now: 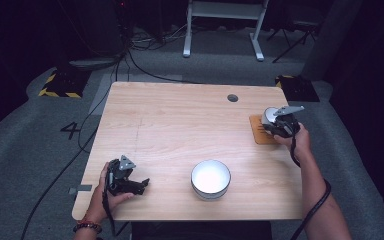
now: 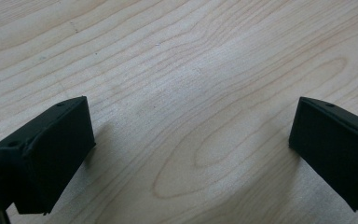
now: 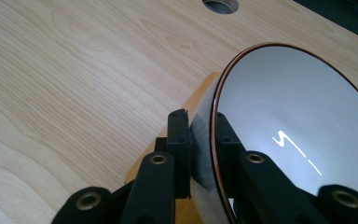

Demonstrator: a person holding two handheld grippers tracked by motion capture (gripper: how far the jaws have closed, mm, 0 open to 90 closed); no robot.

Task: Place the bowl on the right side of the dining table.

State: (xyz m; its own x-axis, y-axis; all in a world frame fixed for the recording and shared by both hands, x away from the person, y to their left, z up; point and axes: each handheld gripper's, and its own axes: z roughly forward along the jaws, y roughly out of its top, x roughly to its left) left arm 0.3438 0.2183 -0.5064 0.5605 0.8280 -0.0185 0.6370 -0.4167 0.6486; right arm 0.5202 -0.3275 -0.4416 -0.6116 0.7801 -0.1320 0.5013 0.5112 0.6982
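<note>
A small grey bowl with a dark brown rim (image 1: 269,115) (image 3: 298,116) is tilted on its side over an orange-brown coaster (image 1: 258,134) (image 3: 192,100) at the table's right edge. My right gripper (image 1: 276,128) (image 3: 200,135) is shut on that bowl's rim, one jaw outside the wall and one inside. Near the table's front left corner, my left gripper (image 1: 141,184) (image 2: 191,135) lies low over the wood, open, with bare tabletop between its fingers (image 2: 51,149). A second, white bowl (image 1: 210,179) stands upright near the front edge at the middle.
The light wooden table (image 1: 170,125) has a round cable hole (image 1: 232,98) (image 3: 220,4) at its far right. Cables run over the grey floor at the left. A white frame (image 1: 225,30) stands behind the table.
</note>
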